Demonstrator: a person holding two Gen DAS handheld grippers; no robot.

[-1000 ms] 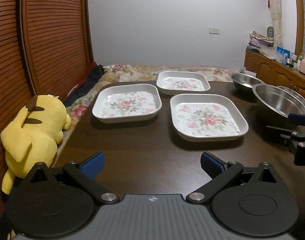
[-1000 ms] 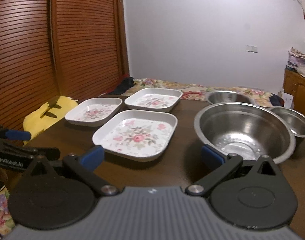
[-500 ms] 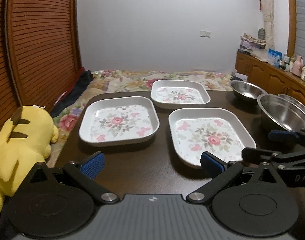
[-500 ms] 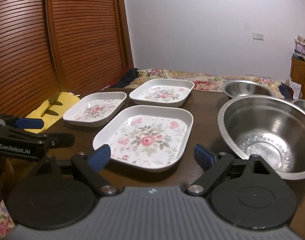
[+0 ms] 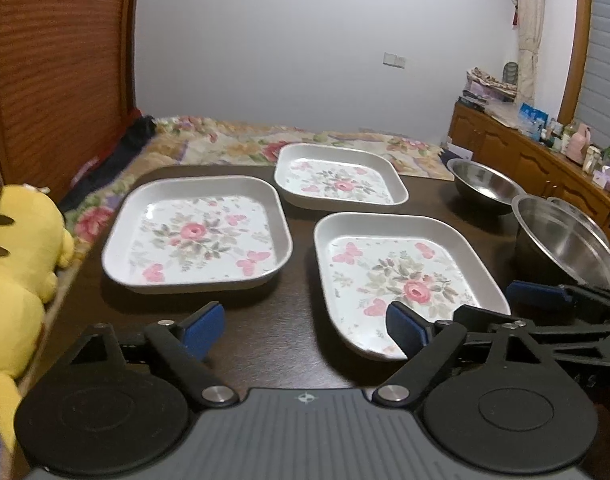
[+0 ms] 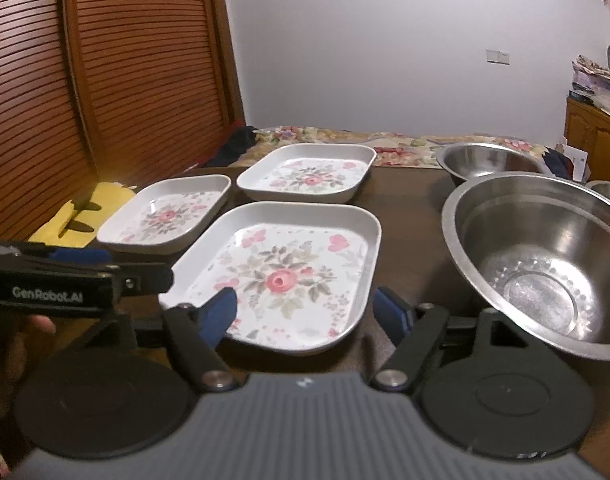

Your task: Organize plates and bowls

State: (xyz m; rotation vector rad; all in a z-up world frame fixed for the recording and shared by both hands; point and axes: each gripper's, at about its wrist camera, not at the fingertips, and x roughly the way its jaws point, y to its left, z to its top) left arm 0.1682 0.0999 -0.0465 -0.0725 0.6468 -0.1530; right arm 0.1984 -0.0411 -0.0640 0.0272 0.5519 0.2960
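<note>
Dark brown wood is what you have under everything: the table (image 5: 265, 320) carries three white square plates with pink floral prints and three steel bowls. Your left gripper (image 5: 305, 330) hangs low over the near edge with its blue-padded fingers (image 5: 203, 326) spread wide and nothing between them; the right-hand pad overlaps the near corner of the nearest plate (image 5: 405, 276) in that view, though you cannot tell from here whether it touches. Left of that plate, apart from it, sits the left plate (image 5: 197, 234), and behind the two lies the far plate (image 5: 339, 176), near the table's back edge. Your right gripper (image 6: 305, 314) is likewise held wide apart and holds nothing, its two pads straddling the near rim of the nearest plate (contact is not clear). In the right wrist view the large steel bowl (image 6: 545, 264) stands just right of that plate, with a smaller bowl (image 6: 485, 160) behind it and the rim of a third bowl (image 6: 609, 190) peeking past its far right side. Each gripper shows in the other's camera: the right one enters at the right edge of the left view, beside the large bowl. A yellow plush toy (image 5: 17, 264) lies off the table's left side, against the slatted wooden door (image 6: 105, 80).
</note>
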